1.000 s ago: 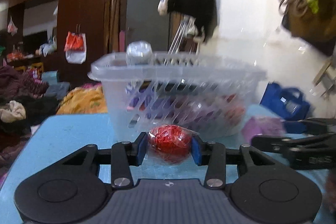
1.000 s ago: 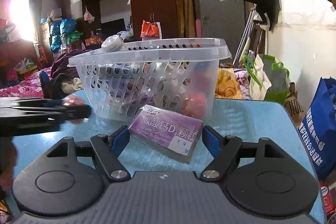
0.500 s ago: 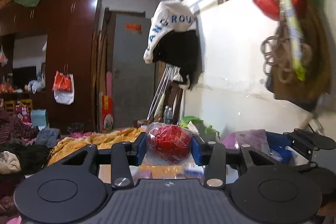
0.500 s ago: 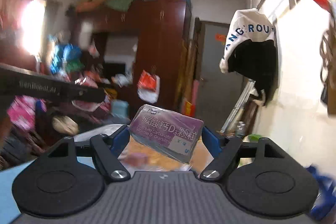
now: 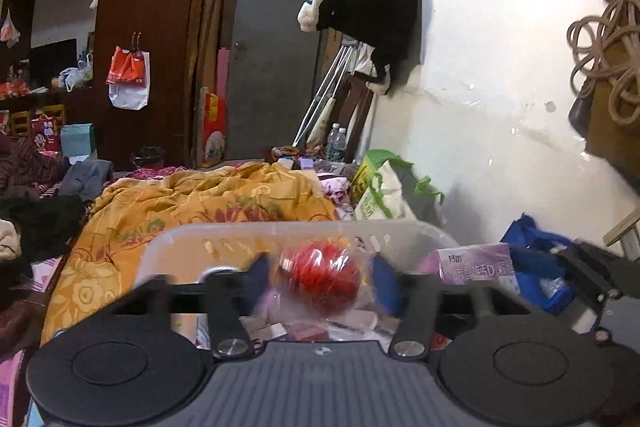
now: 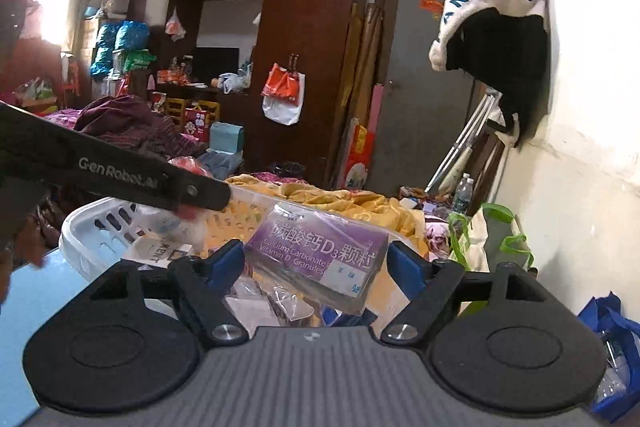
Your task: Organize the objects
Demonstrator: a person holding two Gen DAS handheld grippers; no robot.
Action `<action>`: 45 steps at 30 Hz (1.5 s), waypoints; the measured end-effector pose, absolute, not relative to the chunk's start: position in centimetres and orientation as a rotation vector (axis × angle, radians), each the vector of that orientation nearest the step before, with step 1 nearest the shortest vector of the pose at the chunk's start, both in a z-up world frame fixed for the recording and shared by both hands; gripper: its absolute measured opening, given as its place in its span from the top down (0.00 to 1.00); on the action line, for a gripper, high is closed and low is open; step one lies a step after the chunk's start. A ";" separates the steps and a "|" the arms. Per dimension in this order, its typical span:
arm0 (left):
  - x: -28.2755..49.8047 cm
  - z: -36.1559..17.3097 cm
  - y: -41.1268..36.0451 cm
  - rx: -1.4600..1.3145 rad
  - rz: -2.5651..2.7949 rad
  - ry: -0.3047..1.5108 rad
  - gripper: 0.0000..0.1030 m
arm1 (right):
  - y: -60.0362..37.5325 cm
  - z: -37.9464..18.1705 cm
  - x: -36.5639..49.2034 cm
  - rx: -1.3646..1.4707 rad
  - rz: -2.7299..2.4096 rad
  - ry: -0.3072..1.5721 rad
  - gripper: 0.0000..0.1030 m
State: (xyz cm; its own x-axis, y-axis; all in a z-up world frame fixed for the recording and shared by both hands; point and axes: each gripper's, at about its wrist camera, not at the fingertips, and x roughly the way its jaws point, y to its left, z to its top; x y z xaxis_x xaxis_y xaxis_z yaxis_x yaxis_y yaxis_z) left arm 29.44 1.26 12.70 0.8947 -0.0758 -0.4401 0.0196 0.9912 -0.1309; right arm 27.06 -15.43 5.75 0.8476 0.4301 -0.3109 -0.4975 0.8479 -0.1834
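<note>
Left gripper [image 5: 319,277] was over the clear plastic basket [image 5: 248,235], its jaws looking spread: the red bundle in clear wrap [image 5: 318,277] sat between the blue pads, blurred, with gaps on both sides, so we could not tell whether anything touched it. Right gripper [image 6: 316,261] was also above the basket [image 6: 92,227], jaws set wider than the purple medicine box [image 6: 320,255]; a gap showed at its right end, the left end lay near the pad. Contact could not be confirmed.

Left view only: the far rim of the basket backed by the orange blanket [image 5: 200,203], and the purple box [image 5: 476,263] seen from the side, right of the bundle. Right view only: the basket's slotted near-left wall, a white KENT packet [image 6: 160,251] inside it, a strip of blue worktop [image 6: 36,303] left of the basket, and the left gripper's arm [image 6: 120,171] crossing above the basket.

Against half a second before: both grippers had come down toward the basket, which now filled the lower field, and both pairs of jaws had parted from a firm pinch on their loads.
</note>
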 end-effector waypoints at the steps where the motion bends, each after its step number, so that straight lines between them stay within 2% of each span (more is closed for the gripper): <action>1: 29.2 12.6 1.5 -0.115 -0.041 0.450 0.16 | -15.7 5.8 26.4 -0.254 0.492 0.238 0.03; 3: 28.2 12.6 1.4 -0.081 -0.022 0.405 0.13 | -16.6 6.1 25.1 -0.223 0.516 0.208 0.01; 6: 25.8 12.9 2.1 -0.085 -0.060 0.362 0.00 | -17.7 6.8 23.3 -0.184 0.551 0.176 0.00; 10: 21.1 12.9 3.2 -0.079 -0.141 0.291 0.00 | -19.4 7.5 19.8 -0.146 0.569 0.114 0.00; 16: 17.2 12.3 3.8 -0.022 -0.105 0.271 0.00 | -19.4 8.2 17.9 -0.213 0.430 0.188 0.00; 45: 17.4 10.8 1.9 0.058 -0.010 0.370 0.00 | -19.7 6.2 18.9 -0.167 0.424 0.262 0.00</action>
State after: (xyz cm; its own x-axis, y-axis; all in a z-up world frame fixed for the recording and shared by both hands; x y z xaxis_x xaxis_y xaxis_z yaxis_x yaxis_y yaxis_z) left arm 17.35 1.88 10.80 0.9323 0.0010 -0.3618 0.0201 0.9983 0.0544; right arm 18.89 -19.74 6.15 0.8787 0.3829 -0.2849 -0.4257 0.8987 -0.1052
